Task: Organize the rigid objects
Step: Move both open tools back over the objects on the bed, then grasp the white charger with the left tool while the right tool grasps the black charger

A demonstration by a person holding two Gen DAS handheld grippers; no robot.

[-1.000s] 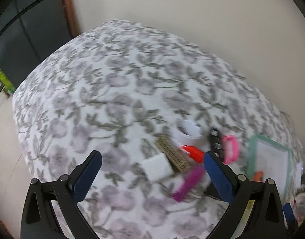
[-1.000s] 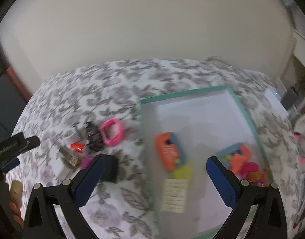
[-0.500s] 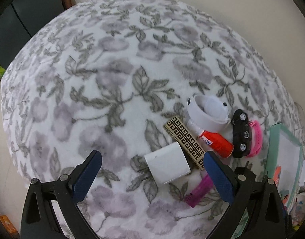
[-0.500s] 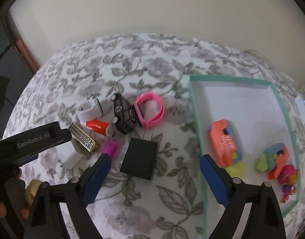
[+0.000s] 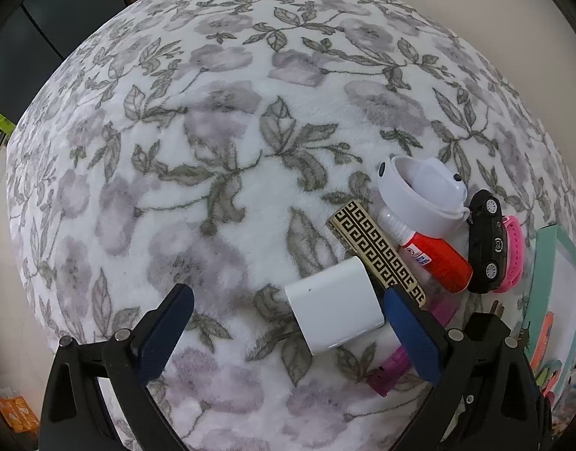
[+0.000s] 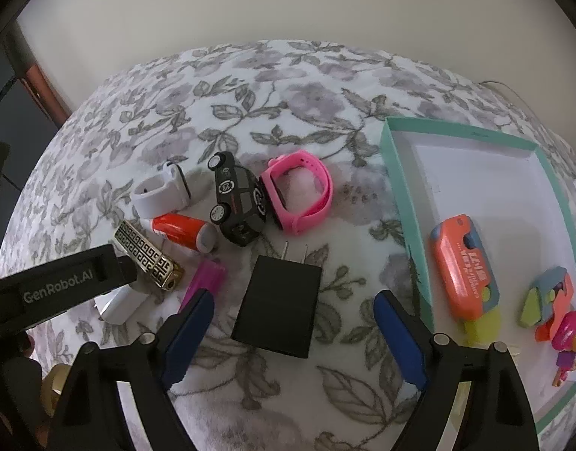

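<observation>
Right gripper jaws closing around black charger, untouched; left gripper jaws spread.

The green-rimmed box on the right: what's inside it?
Inside the box: an orange case and small bright toys. The gripper's finger hides its near corner.

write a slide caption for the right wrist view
Right claw, closing, straddles black charger beside teal tray

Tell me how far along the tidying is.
Partly done: the teal-rimmed box already holds an orange case and small toys. Nothing is gripped; the right tongs are closing around the black plug adapter, untouched. The toy car, pink band and others remain on the blanket.
</observation>
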